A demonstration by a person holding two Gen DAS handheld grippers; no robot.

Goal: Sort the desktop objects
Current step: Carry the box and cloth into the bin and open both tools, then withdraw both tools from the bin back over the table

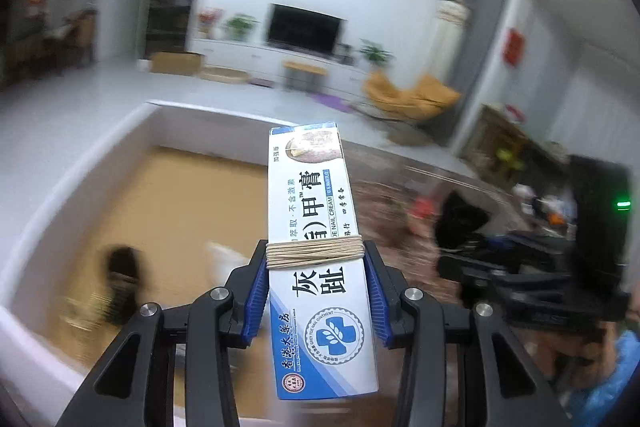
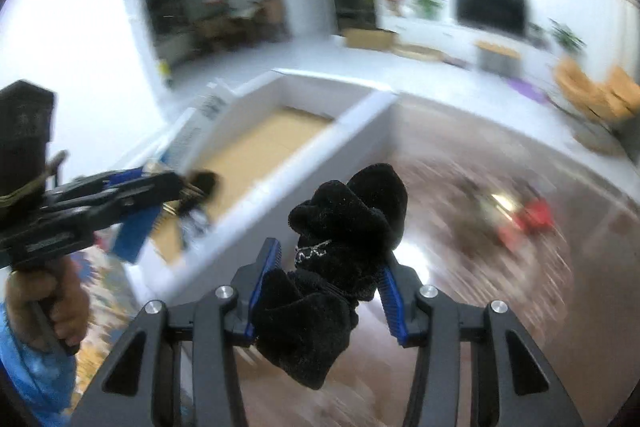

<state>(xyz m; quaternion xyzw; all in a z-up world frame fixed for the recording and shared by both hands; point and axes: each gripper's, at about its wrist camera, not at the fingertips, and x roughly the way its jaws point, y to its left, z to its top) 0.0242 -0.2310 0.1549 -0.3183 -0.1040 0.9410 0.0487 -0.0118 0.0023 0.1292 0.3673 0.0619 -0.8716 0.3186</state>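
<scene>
Up close, the left wrist view shows the left gripper (image 1: 316,291) clamped on a long white-and-blue cream box (image 1: 316,251), its blue pads pressing both long sides. A band of tan string (image 1: 315,251) is wound around the box just above the pads, and the printed face is readable only here. Beyond the box lies a white-walled tray (image 1: 100,163) with a brown cardboard floor; a dark blurred thing (image 1: 122,267) rests near its left wall — too smeared to name.

The right wrist view gives what the first cannot: the right gripper (image 2: 324,291) grasping a bunched black cloth (image 2: 336,247), with the fabric bulging above and hanging below the pads. It also shows the left gripper (image 2: 132,211) from the side at the left edge, held in a person's hand (image 2: 52,307) with a blue sleeve (image 2: 36,375), the box reaching out over the tray's near left corner. In the left view the right gripper (image 1: 480,263) shows only as a dark blur with the cloth (image 1: 460,219) on it.

Both held things are lifted off the wooden tabletop (image 2: 460,307). A blurred red item (image 2: 528,219) lies toward the tabletop's right side, well apart from the tray (image 2: 304,163).
</scene>
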